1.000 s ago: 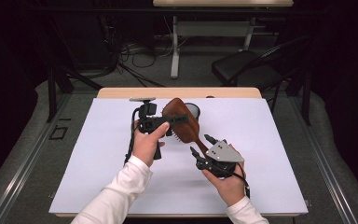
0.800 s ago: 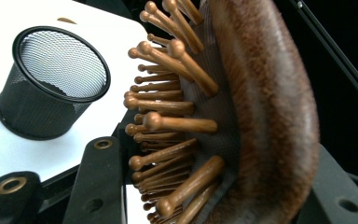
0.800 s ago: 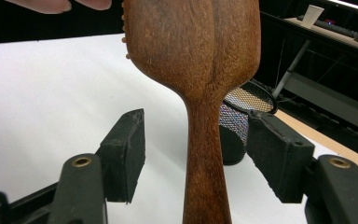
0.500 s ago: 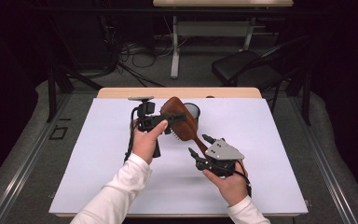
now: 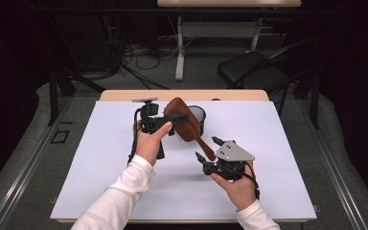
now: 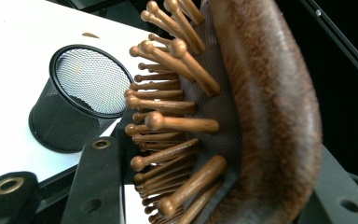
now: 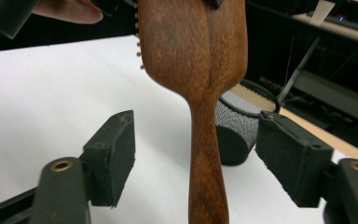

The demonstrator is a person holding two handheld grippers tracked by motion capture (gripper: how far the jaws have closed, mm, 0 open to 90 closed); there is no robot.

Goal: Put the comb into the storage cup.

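Note:
A brown wooden paddle hairbrush (image 5: 186,125) hangs tilted above the white table, head up and to the left. My left gripper (image 5: 178,119) is shut on its head; in the left gripper view the wooden bristles (image 6: 168,121) and the brush back (image 6: 265,112) sit between the jaws. My right gripper (image 5: 207,148) stands around the brush handle (image 7: 207,177). Its jaws have just been opening, and both pads (image 7: 114,154) stand clear of the handle. A black mesh cup (image 5: 199,115) stands upright on the table just behind the brush.
White sheet (image 5: 100,167) covers the tabletop, whose wooden far edge (image 5: 124,95) shows behind it. Beyond the table are a dark chair (image 5: 254,69), a desk leg (image 5: 179,48) and cables on the floor. The mesh cup (image 7: 235,126) sits close behind the handle.
The right gripper's jaws have spread away from the brush handle. The left gripper and the brush have barely shifted.

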